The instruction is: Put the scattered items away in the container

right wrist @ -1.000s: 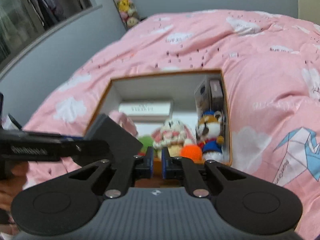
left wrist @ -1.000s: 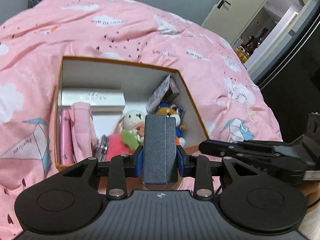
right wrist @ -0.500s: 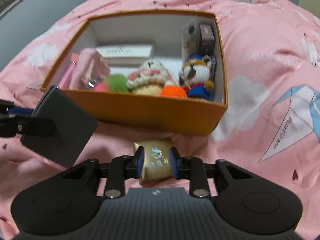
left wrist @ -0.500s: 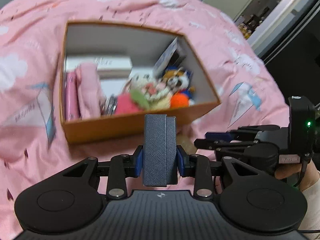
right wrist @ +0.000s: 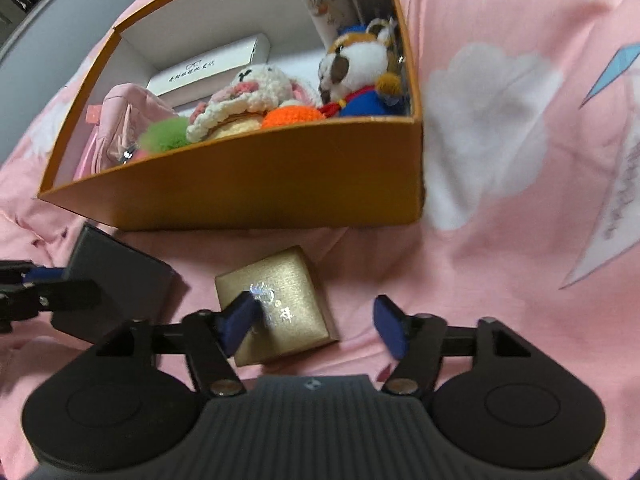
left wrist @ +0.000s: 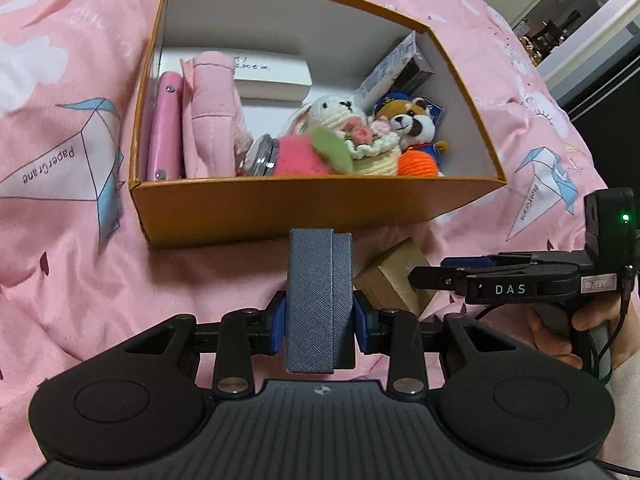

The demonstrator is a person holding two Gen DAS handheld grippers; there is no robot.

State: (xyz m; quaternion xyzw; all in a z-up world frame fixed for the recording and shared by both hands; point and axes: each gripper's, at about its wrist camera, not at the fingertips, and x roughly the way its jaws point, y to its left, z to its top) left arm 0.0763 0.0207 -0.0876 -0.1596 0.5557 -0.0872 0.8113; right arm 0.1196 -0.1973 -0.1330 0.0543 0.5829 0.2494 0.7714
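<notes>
Clamping a slate-blue, textured rectangular case (left wrist: 318, 300) between its blue pads, the left gripper (left wrist: 319, 316) held it upright, short of the near wall of the orange cardboard box (left wrist: 304, 204) that lay ahead on the pink patterned quilt (left wrist: 68, 264). That grip sat low on the case's two broad faces; the case looked rigid and light, and its grainy cover likely gave the pads good friction.

The right gripper (right wrist: 316, 326) stood with its jaws wide apart and held nothing. A small gold square gift box (right wrist: 280, 304) lay on the quilt below it, between the claw and the box's near wall, offset toward the left pad, which overlapped its top in the right wrist view; whether that pad touched it could not be told. This gold box seemed stiff, light and smooth-skinned, so somewhat slippery. Taking it across two opposite side walls, centred, would probably hold best, since a corner grip might let it twist out, and the soft quilt beneath would give under any downward push.

Ahead inside the orange box sat a white crocheted bunny (left wrist: 340, 110) and a raccoon plush (left wrist: 412, 124).
</notes>
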